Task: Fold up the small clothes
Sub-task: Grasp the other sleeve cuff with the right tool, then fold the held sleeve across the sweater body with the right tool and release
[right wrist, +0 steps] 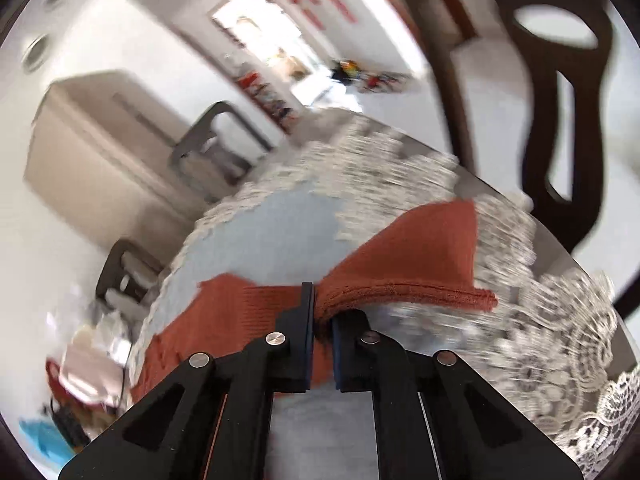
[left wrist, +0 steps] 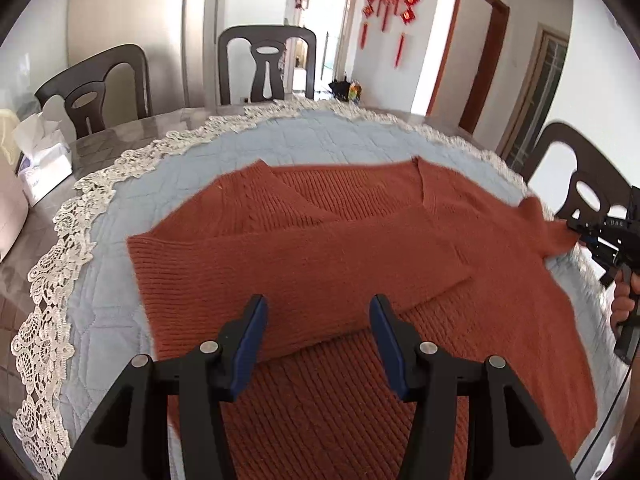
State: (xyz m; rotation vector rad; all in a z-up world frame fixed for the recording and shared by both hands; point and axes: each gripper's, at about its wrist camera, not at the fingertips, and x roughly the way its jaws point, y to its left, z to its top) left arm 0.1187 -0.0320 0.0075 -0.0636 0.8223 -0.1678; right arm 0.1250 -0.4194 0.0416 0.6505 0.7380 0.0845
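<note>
I am folding a rust-orange ribbed knit sweater (left wrist: pixel 304 248) that is lying spread on a pale blue quilted cloth with a cream lace border (left wrist: pixel 104 304), which is covering the counter (left wrist: pixel 48 216). One sleeve is already lying folded across the sweater's chest, so that the garment is narrowing toward a tidy rectangle.

My left hand-held gripper (left wrist: pixel 318 316) is hovering just above the near part of the sweater with its blue-padded jaws spread wide and nothing between them; I am keeping it there, I judge, so it is ready to pin or smooth the body while the other side is being worked.

My right hand-held gripper (right wrist: pixel 322 320) is closed tight on the cuff of the other sleeve (right wrist: pixel 416 276) at the right edge of the cloth, the knit bunching between the jaws and fanning out beyond them. I am holding it by the end because that lets the whole sleeve follow in one sweep. The right view is blurred, so finer detail there is hard to tell.

A white tissue box (left wrist: pixel 44 160) is sitting on the far left of the counter, well apart from the sweater.
</note>
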